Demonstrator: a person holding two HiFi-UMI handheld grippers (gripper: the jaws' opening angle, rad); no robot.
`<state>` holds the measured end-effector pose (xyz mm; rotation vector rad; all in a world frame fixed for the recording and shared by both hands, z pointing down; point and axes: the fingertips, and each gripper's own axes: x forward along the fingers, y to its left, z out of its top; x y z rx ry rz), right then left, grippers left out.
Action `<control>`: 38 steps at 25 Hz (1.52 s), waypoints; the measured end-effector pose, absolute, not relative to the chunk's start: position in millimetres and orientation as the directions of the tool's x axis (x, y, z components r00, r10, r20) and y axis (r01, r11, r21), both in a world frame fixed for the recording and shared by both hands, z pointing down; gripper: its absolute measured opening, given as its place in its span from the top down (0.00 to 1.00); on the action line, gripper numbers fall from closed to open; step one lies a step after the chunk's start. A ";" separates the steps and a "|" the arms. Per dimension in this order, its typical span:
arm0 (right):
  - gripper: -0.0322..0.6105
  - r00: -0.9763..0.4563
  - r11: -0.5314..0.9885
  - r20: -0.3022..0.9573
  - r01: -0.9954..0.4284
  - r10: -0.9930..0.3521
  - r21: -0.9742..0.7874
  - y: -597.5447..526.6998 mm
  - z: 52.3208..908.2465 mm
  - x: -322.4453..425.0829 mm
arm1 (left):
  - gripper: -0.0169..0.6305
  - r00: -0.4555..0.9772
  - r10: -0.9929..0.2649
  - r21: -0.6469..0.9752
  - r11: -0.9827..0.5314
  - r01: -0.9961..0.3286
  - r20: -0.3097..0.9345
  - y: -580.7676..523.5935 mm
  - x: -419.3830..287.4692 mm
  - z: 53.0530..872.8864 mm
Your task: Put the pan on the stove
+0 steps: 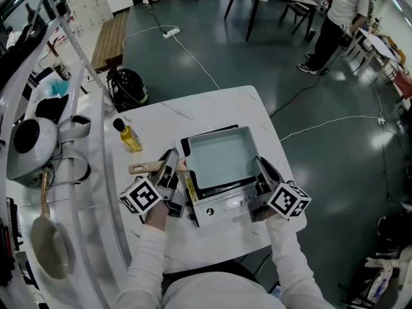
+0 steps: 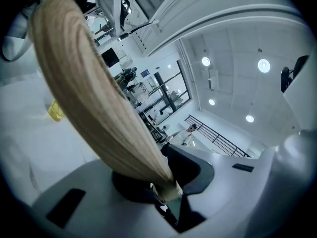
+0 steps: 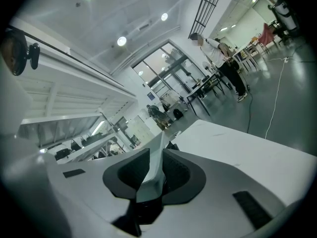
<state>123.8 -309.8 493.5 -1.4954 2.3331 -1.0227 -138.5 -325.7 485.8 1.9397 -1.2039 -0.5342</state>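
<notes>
A square pale-green pan (image 1: 217, 155) lies over the white portable stove (image 1: 222, 206) on the white table (image 1: 199, 111). I cannot tell whether it rests on the burner. Its wooden handle (image 1: 145, 168) sticks out to the left. My left gripper (image 1: 170, 170) is shut on that handle, which fills the left gripper view as a broad wooden handle (image 2: 94, 93) running into the left gripper (image 2: 166, 188). My right gripper (image 1: 262, 172) is clamped on the pan's right rim. In the right gripper view, the thin pale pan wall (image 3: 154, 155) stands between the pads of the right gripper (image 3: 148, 185).
A small yellow oil bottle (image 1: 129, 137) stands on the table left of the pan. A black helmet (image 1: 127, 87) sits beyond the table's far left corner. A counter with a white cooker (image 1: 29, 143) runs along the left. A person (image 1: 338, 18) stands far off, and cables cross the floor.
</notes>
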 end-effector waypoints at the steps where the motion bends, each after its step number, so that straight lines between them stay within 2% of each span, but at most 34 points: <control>1: 0.80 -0.477 0.258 0.199 -0.728 -0.856 -0.635 -311.1 493.4 123.6 | 0.84 0.462 -0.886 0.791 -0.251 -0.558 0.045 -326.5 -138.8 486.3; 15: 0.80 -0.487 0.259 0.214 -0.729 -0.847 -0.633 -317.0 503.3 121.0 | 0.84 0.467 -0.883 0.809 -0.240 -0.536 0.048 -330.2 -137.0 496.4; 25: 0.80 -0.490 0.263 0.279 -0.773 -0.826 -0.578 -316.9 508.9 126.5 | 0.84 0.472 -0.880 0.814 -0.234 -0.532 0.056 -329.8 -132.8 497.4; 33: 0.80 -0.495 0.263 0.269 -0.761 -0.826 -0.594 -317.4 507.7 128.1 | 0.84 0.471 -0.880 0.805 -0.230 -0.547 0.068 -329.7 -133.3 496.4; 38: 0.80 -0.500 0.269 0.256 -0.753 -0.827 -0.600 -317.3 508.3 129.2 | 0.80 0.469 -0.877 0.781 -0.221 -0.585 0.103 -327.2 -131.6 500.5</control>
